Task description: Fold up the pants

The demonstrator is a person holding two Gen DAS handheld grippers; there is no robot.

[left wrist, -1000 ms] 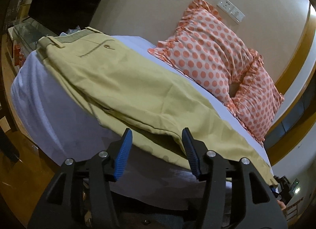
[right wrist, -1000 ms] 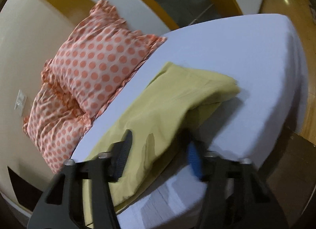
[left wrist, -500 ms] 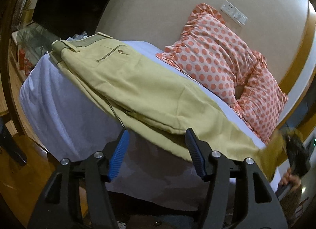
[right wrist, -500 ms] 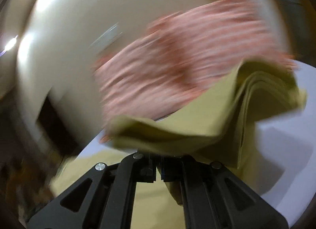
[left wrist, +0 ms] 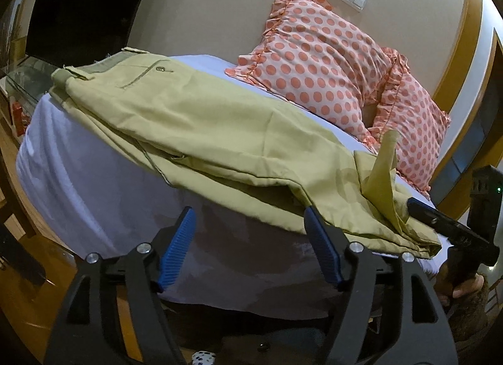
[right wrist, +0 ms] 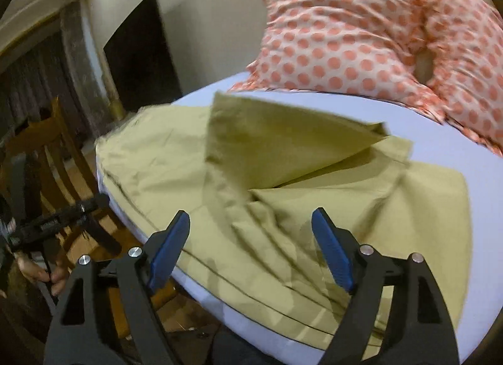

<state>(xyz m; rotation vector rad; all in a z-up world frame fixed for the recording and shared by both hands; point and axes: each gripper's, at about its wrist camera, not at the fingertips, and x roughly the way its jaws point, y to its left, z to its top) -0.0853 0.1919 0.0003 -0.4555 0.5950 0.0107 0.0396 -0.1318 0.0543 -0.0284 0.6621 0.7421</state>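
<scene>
Khaki pants (left wrist: 201, 119) lie lengthwise on the white bed (left wrist: 81, 182), waistband at the far left, leg ends at the right. The leg ends are flipped back over the legs in a loose fold (right wrist: 283, 141). My left gripper (left wrist: 250, 239) is open and empty, just off the bed's near edge below the pants. My right gripper (right wrist: 251, 239) is open and empty, hovering over the rumpled legs (right wrist: 314, 239); it also shows in the left wrist view (left wrist: 446, 226) by the upturned cuff (left wrist: 383, 170).
Two pink polka-dot pillows (left wrist: 320, 66) lean against the wall behind the pants, also in the right wrist view (right wrist: 361, 28). A wooden chair (right wrist: 63, 157) stands beside the bed. Wood floor (left wrist: 19, 295) runs below the bed's edge.
My right gripper closed on the leg ends, swung them up and over, then opened and dropped them. My left gripper stayed open and backed slightly from the bed's edge.
</scene>
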